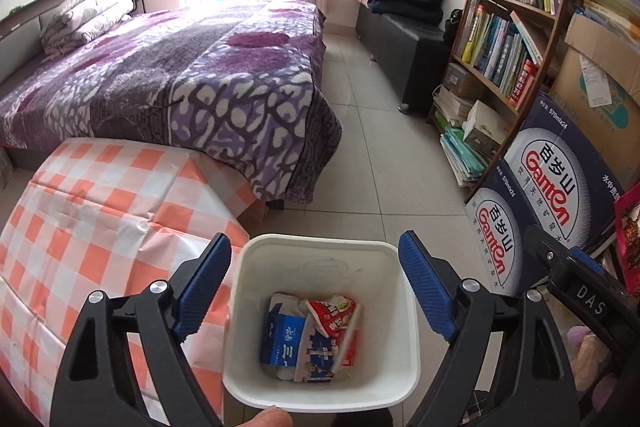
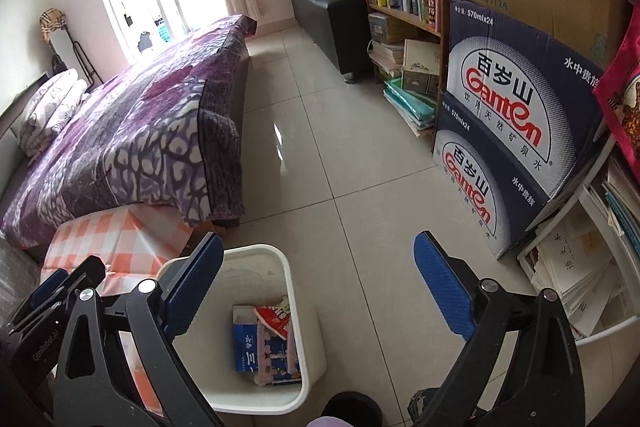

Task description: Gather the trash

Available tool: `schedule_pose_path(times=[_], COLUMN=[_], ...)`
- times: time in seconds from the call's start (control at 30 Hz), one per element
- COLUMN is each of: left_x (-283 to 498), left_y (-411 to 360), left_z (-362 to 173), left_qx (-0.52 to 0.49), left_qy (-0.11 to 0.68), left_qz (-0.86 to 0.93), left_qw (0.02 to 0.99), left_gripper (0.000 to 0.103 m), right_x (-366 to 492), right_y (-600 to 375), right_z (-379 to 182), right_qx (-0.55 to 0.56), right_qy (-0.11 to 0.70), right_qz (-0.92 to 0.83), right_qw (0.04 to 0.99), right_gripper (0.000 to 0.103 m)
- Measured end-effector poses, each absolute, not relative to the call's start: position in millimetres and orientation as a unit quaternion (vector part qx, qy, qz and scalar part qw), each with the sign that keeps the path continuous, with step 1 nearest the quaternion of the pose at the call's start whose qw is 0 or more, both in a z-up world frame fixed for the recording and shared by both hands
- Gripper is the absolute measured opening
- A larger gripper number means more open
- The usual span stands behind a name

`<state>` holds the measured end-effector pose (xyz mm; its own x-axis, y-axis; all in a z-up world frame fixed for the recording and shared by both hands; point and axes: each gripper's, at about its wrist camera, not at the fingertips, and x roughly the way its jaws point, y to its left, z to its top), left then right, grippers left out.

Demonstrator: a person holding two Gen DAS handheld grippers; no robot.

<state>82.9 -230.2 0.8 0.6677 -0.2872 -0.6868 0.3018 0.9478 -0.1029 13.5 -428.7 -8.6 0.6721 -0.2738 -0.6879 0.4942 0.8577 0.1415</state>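
A white bin (image 1: 320, 323) stands on the tiled floor (image 2: 340, 155), beside a table (image 1: 100, 227) covered in an orange-and-white check cloth. Inside the bin lie a blue-and-white carton (image 1: 282, 341) and a red snack wrapper (image 1: 334, 315), both at the bottom. The left gripper (image 1: 316, 287) hangs above the bin, its fingers (image 1: 426, 287) spread wide on either side of the rim, nothing between them. The right gripper (image 2: 320, 287) is just beside it over the floor, fingers likewise wide apart and empty. Stacked Ganten water cartons (image 2: 516, 115) stand to the right, a bed (image 1: 168, 75) beyond.
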Motion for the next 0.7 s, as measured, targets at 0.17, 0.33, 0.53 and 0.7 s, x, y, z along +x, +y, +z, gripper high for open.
schedule_pose_path(times=[0.17, 0.33, 0.53, 0.7], left_x=[70, 61, 48, 45], left_y=[-207, -180, -147, -116], left_z=[13, 18, 16, 4], left_qx=[0.016, 0.003, -0.003, -0.006], left_qy=[0.330, 0.306, 0.296, 0.310], left_qz=[-0.126, -0.097, -0.073, -0.048], left_qw=[0.935, 0.947, 0.952, 0.949], left_gripper=[0.092, 0.096, 0.096, 0.096], right_x=[10, 2, -11, -18], right_y=[-405, -372, -332, -307], right_z=[1, 10, 8, 0], right_qx=[0.123, 0.082, 0.066, 0.072], right_qy=[0.316, 0.291, 0.278, 0.267], right_qz=[-0.236, -0.247, -0.243, -0.240], right_qw=[0.911, 0.921, 0.927, 0.930], right_gripper=[0.096, 0.096, 0.096, 0.096])
